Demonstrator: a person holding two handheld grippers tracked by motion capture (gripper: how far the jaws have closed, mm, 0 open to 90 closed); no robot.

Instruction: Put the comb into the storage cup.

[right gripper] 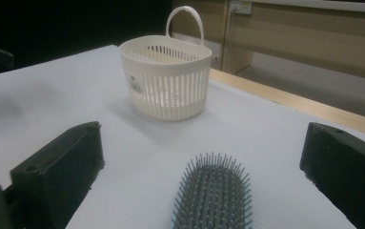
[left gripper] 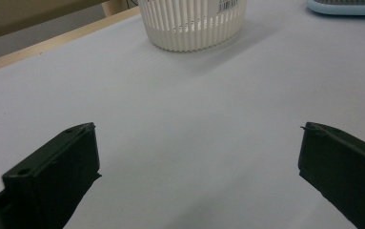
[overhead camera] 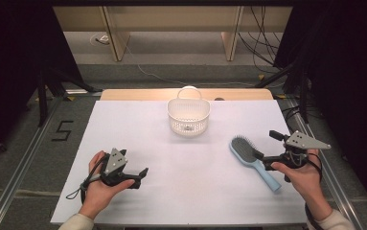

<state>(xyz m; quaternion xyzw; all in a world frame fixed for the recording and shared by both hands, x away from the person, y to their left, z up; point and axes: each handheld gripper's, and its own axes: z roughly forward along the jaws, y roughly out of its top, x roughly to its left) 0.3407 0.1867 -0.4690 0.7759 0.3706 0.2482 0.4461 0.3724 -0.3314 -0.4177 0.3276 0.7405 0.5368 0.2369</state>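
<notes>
A light-blue hairbrush (overhead camera: 246,152) with grey bristles (right gripper: 213,191) lies bristles up on the white table cover, right of centre. My right gripper (overhead camera: 266,144) is at the brush head's right side and is open; in the right gripper view (right gripper: 204,126) the head lies between the wide jaws, and neither pad touches it. A white slatted basket (overhead camera: 188,117) with a loop handle stands upright at the back middle (right gripper: 166,86). My left gripper (overhead camera: 142,177) rests low at the front left, open and with nothing in it (left gripper: 199,129), pointing toward the basket (left gripper: 192,24).
The white cover (overhead camera: 138,129) spans the table, and a wooden strip (overhead camera: 138,94) shows along its far edge. Metal rails (overhead camera: 25,160) run down both sides on the floor. The brush's edge (left gripper: 344,7) shows at the top right of the left gripper view.
</notes>
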